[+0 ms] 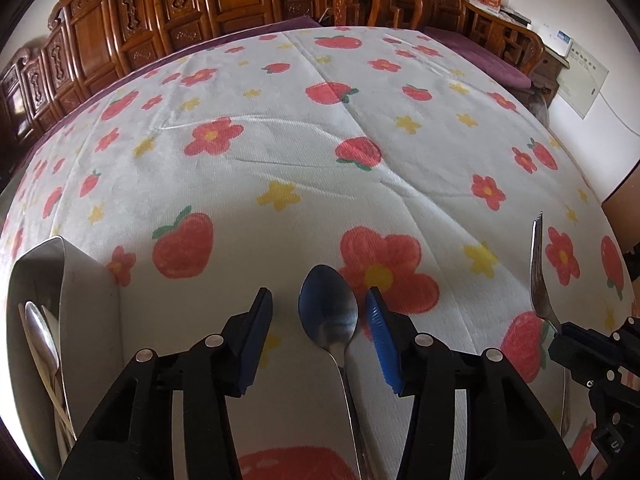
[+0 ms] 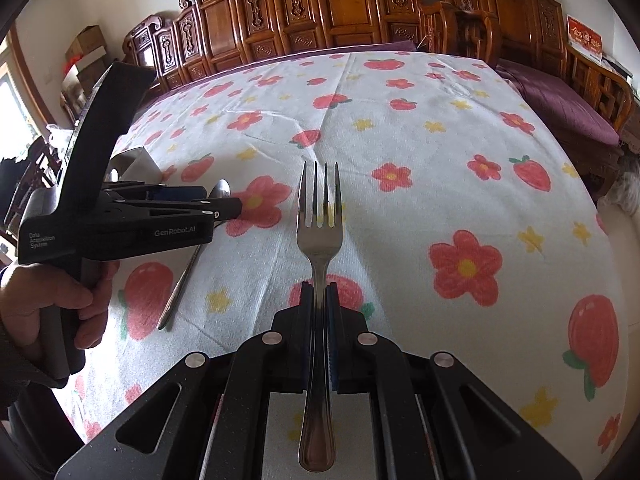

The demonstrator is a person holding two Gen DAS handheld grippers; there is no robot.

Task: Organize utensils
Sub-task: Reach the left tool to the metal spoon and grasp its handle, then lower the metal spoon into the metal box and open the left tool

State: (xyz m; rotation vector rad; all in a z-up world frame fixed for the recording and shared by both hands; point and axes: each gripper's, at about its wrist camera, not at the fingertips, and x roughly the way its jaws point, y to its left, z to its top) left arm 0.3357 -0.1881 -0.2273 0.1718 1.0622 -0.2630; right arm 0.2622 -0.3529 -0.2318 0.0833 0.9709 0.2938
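The table is covered with a white tablecloth that has red flowers, strawberries and yellow stars printed on it. A metal spoon lies on this cloth with its bowl facing up and pointing away from the camera. The left gripper is low over the spoon, and its two blue-padded fingers stand apart, one on each side of the spoon bowl. The pads do not press on the spoon; there is a gap between the left pad and the bowl, and the right pad is just beside the bowl edge. In the right wrist view, a hand holds the handle of this left gripper, and the spoon handle comes out below it on the cloth. The right gripper has its fingers together, clamped on the neck of a metal fork. The fork points forward with its four tines away from the camera, and its handle end runs back between the fingers. At the left side of the left wrist view stands a grey metal container, and inside it another spoon and pale stick-like utensils are visible. Carved wooden furniture stands behind the table.
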